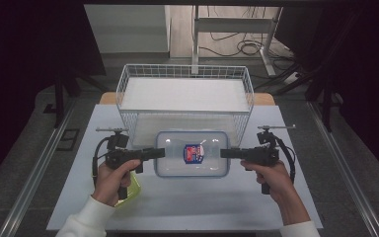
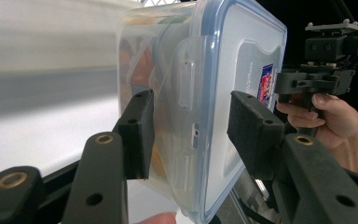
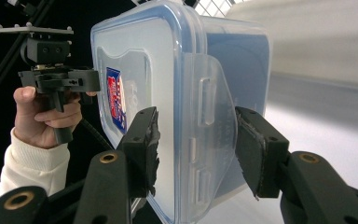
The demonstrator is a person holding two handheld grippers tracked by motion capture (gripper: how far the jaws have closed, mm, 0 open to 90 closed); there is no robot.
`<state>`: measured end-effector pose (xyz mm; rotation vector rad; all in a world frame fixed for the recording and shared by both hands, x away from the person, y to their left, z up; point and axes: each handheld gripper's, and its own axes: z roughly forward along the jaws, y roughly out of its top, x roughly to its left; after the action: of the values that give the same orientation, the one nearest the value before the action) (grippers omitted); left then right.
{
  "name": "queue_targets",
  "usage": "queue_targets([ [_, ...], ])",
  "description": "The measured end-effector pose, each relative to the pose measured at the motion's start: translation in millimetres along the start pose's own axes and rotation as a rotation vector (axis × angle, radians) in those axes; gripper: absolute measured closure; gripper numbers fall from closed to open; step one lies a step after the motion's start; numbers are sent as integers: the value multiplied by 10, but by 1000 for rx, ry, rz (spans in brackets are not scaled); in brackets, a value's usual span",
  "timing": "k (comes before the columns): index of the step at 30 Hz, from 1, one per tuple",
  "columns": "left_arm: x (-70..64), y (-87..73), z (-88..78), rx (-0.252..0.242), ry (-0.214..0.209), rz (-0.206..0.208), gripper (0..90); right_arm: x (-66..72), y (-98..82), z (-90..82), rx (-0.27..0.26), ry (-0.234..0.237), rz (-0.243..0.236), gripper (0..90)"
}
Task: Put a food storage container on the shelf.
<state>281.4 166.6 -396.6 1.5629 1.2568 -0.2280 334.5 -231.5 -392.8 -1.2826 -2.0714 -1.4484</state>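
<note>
1. Centrally on the table [image 1: 187, 207] sits a clear lidded box [image 1: 191, 154] with a red-blue label [image 1: 194, 153], just before a wire basket [image 1: 185, 94].
2. Left tongs [image 1: 159, 153] straddle the box's left end clasp, jaws spread, pads just off it.
3. Right tongs [image 1: 225, 153] straddle the right clasp likewise, jaws apart.
4. A yellow-green thing [image 1: 134, 187] lies under the left hand [image 1: 109, 180].

A white wire basket [image 1: 185, 94] stands on the table [image 1: 187, 197].
</note>
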Motion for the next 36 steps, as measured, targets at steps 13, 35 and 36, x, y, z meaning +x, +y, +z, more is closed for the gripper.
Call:
queue_targets([
  [13, 39, 290, -107, -20, -19, 0, 517, 168, 325, 50, -13, -18, -34, 512],
  [35, -69, 819, -199, -37, -37, 37, 518, 345, 782, -27, -59, -26, -79, 514],
  [36, -72, 839, -197, -37, -37, 36, 518, 350, 801, -31, -59, -27, -77, 514],
])
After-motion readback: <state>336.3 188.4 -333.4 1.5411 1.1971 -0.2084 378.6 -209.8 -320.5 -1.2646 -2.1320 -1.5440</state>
